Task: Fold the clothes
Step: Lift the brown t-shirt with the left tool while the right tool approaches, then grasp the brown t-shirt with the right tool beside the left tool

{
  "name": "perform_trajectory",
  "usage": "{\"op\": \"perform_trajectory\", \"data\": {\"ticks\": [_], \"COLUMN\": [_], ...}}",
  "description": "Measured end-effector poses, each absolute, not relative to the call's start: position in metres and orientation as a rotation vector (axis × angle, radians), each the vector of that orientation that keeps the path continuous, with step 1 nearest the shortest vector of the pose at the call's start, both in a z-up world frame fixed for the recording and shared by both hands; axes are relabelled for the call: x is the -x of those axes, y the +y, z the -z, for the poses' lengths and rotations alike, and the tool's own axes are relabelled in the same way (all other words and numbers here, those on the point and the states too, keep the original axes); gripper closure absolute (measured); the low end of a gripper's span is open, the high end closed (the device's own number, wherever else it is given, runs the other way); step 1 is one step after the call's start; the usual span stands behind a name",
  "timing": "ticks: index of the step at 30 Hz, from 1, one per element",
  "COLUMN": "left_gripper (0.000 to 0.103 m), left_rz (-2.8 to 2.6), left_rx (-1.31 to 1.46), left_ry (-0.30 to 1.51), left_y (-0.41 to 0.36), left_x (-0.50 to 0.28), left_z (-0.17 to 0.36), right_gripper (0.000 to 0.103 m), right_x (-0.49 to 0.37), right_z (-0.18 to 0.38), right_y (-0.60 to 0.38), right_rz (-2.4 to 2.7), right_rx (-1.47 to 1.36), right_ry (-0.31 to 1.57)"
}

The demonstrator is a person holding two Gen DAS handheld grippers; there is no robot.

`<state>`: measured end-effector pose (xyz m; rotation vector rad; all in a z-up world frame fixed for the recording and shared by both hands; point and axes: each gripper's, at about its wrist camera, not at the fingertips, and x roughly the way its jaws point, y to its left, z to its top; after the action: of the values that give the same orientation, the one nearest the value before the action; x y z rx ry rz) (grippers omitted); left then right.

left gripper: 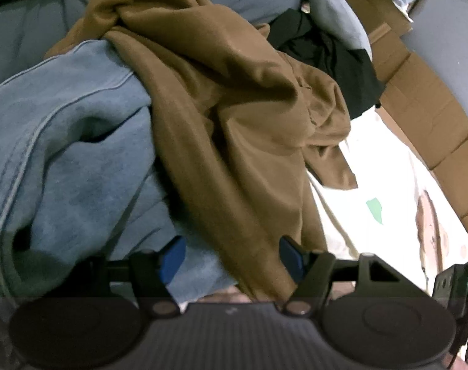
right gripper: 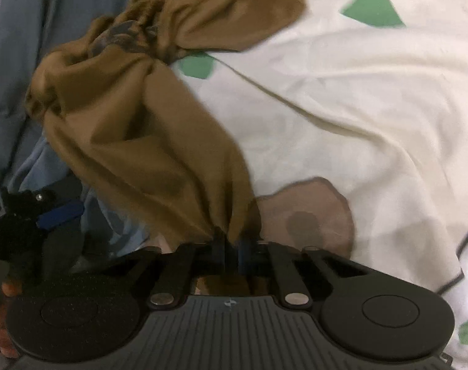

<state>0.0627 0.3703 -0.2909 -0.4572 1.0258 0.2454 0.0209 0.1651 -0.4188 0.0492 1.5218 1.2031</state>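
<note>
Right tool (right gripper: 230, 246) pinches the brown garment (right gripper: 147, 129) above the white patterned bedsheet (right gripper: 357, 108), while left tool (left gripper: 230, 259) gapes wide over brown cloth beside a blue sweatshirt (left gripper: 64, 141).

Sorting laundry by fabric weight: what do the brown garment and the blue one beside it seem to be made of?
The brown garment looks like a thin, soft knit, perhaps cotton jersey: matte, falling in fine limp folds where the right gripper pinches it. The blue garment looks thicker, likely fleece-type sweatshirt cotton: fuzzy matte surface, raised stitched seams, bulkier folds.
</note>
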Motion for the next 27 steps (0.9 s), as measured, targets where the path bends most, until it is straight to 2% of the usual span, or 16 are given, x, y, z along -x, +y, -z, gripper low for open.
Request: {"op": "perform_trajectory", "data": {"ticks": [2,4,18,27], "left_gripper": [0.032,0.026,0.026,0.026], "left_rz": [-0.245,-0.251,-0.249,-0.217], "left_rx": [0.454,0.462,0.496,0.513], "left_ry": [1.017,1.008,0.942,0.953], "left_y": [0.371,0.372,0.365,0.349], "left_x": [-0.063,-0.064,-0.053,-0.044], "left_z": [0.289,0.289,0.275,0.288], "right_gripper": [0.100,0.100,0.100,0.100], "right_x": [-0.025,-0.028,-0.058,-0.078], "right_z": [0.412,0.401,0.348,0.324], "right_y": [0.156,0.147,0.079,0.025], "right_rz": [-1.212,-1.206,-1.089,-0.985], "right_rx": [-0.077,-0.066,-0.008,0.068], "right_ry": [1.495,1.452,1.372,1.341]}}
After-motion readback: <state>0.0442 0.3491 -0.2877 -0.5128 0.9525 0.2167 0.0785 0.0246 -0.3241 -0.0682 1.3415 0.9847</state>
